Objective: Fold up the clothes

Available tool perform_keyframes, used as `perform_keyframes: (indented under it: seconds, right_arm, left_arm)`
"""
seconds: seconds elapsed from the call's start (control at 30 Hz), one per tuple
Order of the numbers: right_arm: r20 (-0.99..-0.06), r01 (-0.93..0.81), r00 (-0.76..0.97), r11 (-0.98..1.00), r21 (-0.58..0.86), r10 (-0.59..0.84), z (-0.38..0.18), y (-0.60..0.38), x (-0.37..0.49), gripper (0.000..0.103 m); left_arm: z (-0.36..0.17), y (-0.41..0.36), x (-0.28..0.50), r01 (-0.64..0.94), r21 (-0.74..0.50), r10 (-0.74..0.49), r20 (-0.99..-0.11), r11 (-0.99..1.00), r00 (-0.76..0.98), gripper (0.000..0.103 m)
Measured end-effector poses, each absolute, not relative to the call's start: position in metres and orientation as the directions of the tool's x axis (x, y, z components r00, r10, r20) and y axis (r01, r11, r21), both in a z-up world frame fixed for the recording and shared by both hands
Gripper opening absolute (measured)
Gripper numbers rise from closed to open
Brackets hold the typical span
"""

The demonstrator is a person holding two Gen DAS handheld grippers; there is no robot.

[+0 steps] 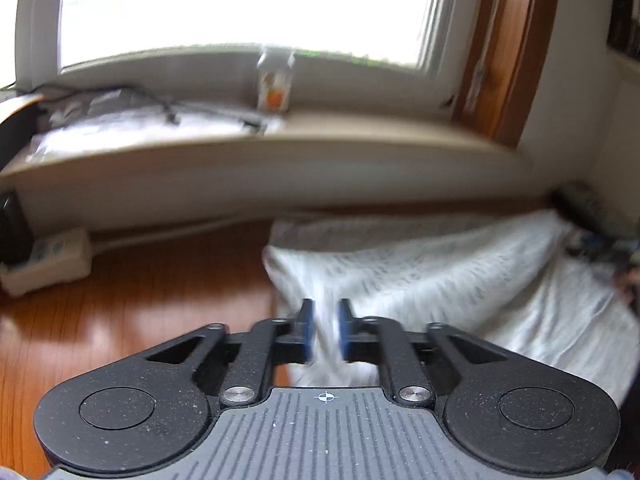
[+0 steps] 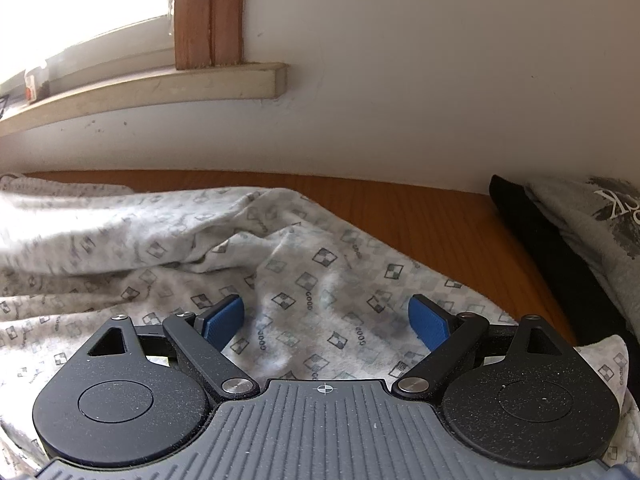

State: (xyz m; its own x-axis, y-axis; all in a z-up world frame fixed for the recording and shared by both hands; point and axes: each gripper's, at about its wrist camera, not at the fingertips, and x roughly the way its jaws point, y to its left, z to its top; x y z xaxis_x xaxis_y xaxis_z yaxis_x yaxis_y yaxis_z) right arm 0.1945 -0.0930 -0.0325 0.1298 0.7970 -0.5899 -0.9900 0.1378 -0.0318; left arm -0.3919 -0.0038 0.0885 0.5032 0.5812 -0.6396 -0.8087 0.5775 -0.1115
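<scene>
A white patterned garment [image 2: 280, 264] is seen rumpled on the wooden floor [image 1: 140, 300], unfolded; a bunch is pinched by the left tongs [image 1: 326, 330], the right tongs [image 2: 326, 322] spread wide above it.

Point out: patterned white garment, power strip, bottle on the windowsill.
patterned white garment [image 2: 312, 280], right wrist view, on the flat printed fabric between the open fingers.
power strip [image 1: 48, 258], left wrist view, on its white top face.
bottle [image 1: 274, 80], left wrist view, on its blurred label.

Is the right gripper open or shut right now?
Open. The right gripper has its blue pads spread wide apart above the patterned garment, gripping nothing.
</scene>
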Motion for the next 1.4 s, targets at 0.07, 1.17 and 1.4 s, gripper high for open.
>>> perform_keyframes:
  seconds: [0.07, 1.17, 1.4]
  right_arm:
    - [-0.594, -0.99, 0.128, 0.136, -0.031, 0.795, -0.033, -0.092, 0.194, 0.088]
    - [-0.62, -0.994, 0.061, 0.103, 0.031, 0.782, -0.035, -0.09, 0.199, 0.095]
    - [-0.583, -0.996, 0.012, 0.059, 0.061, 0.812, -0.021, -0.103, 0.212, 0.098]
  left_arm:
    - [0.08, -0.003, -0.391, -0.821, -0.097, 0.596, -0.641, 0.563, 0.484, 0.039]
    - [0.021, 0.003, -0.167, -0.592, -0.126, 0.415, -0.598, 0.796, 0.685, 0.1]
    - [0.021, 0.005, -0.173, -0.59, -0.155, 0.408, -0.585, 0.792, 0.701, 0.102]
